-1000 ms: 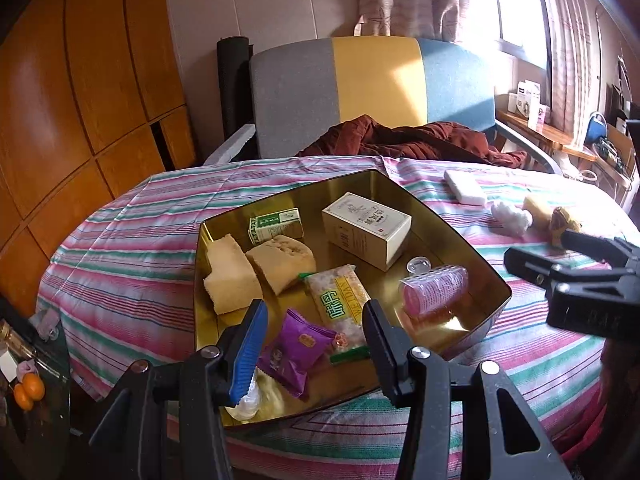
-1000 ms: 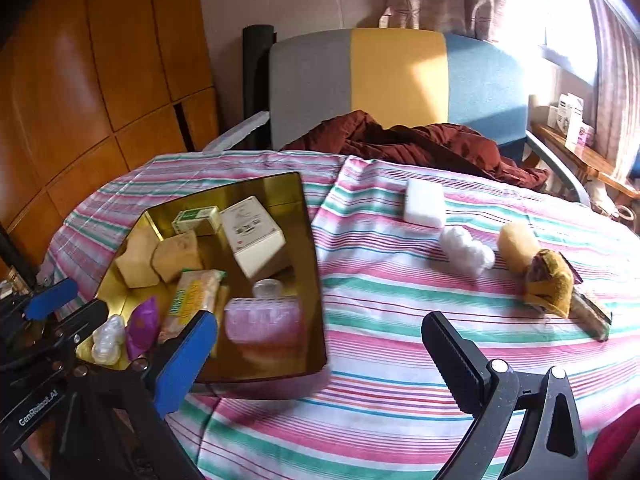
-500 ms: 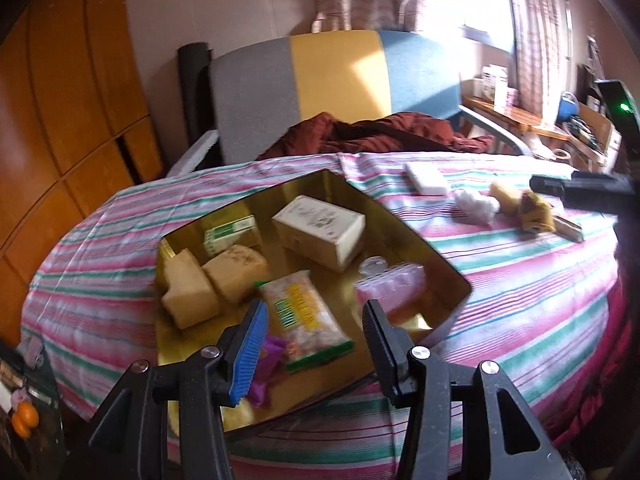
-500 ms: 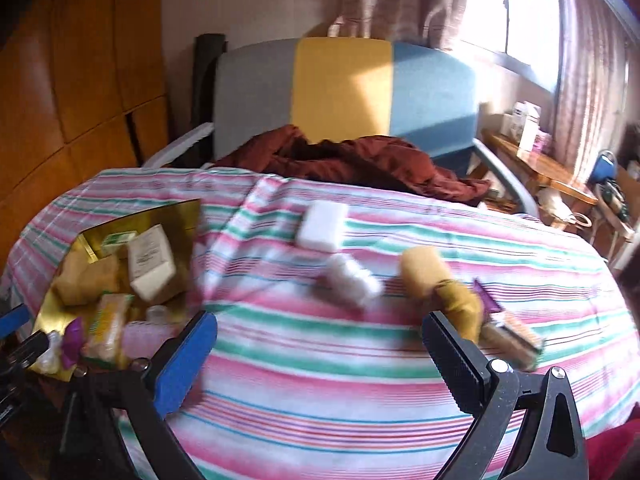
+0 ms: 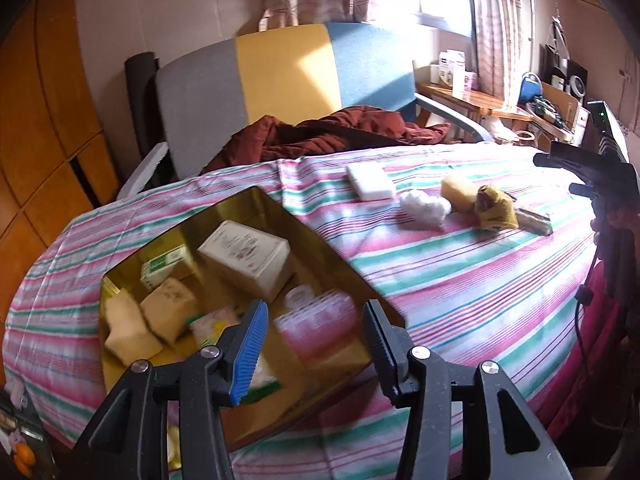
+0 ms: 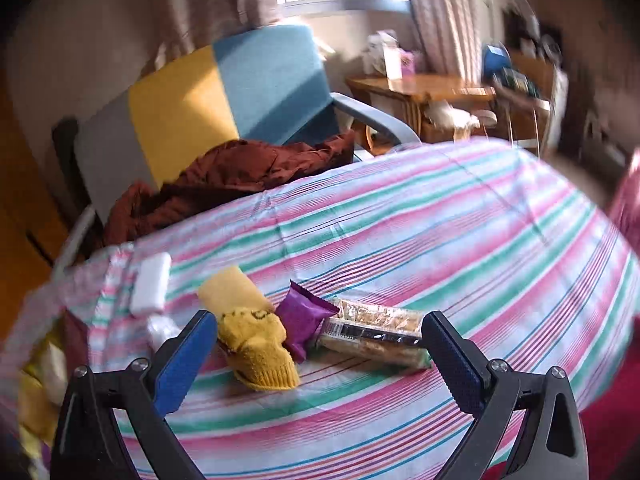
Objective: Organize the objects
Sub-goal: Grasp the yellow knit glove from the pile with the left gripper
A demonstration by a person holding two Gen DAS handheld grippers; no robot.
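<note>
the left gripper (image 5: 312,344) hangs with its jaws parted and nothing between them; one finger wears a ribbed blue pad, the other a ribbed black one. just beyond and below its tips sits a shiny gold metal tray (image 5: 320,236) with straight walls and sharp corners. inside it, ahead of the tips, lie a cream cardboard box (image 5: 248,258) with small print too fine to read, a smaller green and white carton (image 5: 166,266), two porous tan sponge blocks (image 5: 152,320), a crinkly snack packet (image 5: 216,326) and a clear pink ribbed plastic container (image 5: 320,326), blurred.

the table is round and covered by a cotton cloth (image 5: 460,288) striped pink, green and white. farther ahead and to the right of the left gripper, on the cloth, rest a smooth white rectangular block (image 5: 370,182) and a fluffy white cotton wad (image 5: 424,208).

the right gripper (image 6: 316,354) is spread wide and empty, blue pad on one finger, black on the other. between its tips and just beyond them lie a knitted yellow sock (image 6: 258,348) with a dark stitched pattern, a soft yellow sponge (image 6: 232,290) touching it from behind, a glossy purple foil packet (image 6: 304,318), and a long clear wrapper of biscuits (image 6: 376,336) with a barcode strip; its lettering is unreadable.

behind the table stands a padded fabric chair (image 5: 288,72) in grey, yellow and blue panels, with a rumpled rust-brown quilted jacket (image 5: 332,132) on its seat.
</note>
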